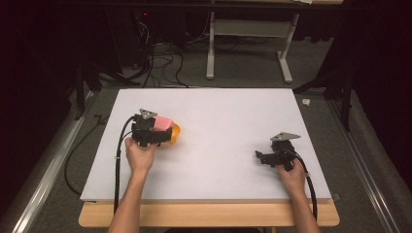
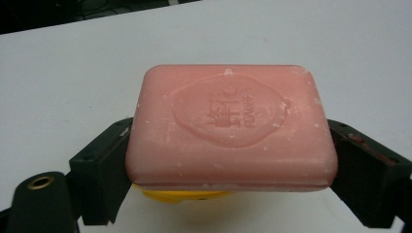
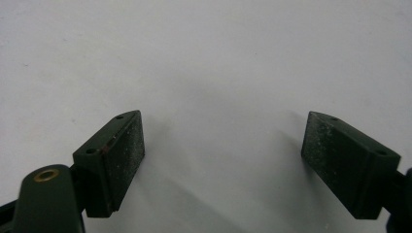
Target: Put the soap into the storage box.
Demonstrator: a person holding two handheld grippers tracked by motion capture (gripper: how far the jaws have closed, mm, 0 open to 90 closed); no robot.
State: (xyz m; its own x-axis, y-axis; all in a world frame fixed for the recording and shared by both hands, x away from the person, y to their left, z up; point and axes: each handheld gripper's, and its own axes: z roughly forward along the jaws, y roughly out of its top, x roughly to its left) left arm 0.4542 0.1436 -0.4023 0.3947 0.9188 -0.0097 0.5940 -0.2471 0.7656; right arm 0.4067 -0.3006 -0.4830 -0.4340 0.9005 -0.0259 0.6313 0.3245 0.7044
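Note:
A pink bar of soap (image 2: 231,127) with an embossed stamp sits squeezed between the two black jaws of my left gripper (image 2: 228,160), which is shut on it. Under the soap peeks a yellow-orange object (image 2: 187,196); its shape is mostly hidden. In the high view the left gripper (image 1: 158,132) holds the pink soap (image 1: 163,122) at the left of the white board (image 1: 209,145), with the orange object (image 1: 175,131) beside it. My right gripper (image 1: 262,158) stands open at the right of the board, and its jaws (image 3: 223,160) have bare white surface between them.
The white board lies on a wooden table whose front edge (image 1: 209,214) shows below it. Beyond the board are a white table frame (image 1: 248,43) and loose cables (image 1: 160,63) on the grey floor. A metal rail (image 1: 362,160) runs along the right.

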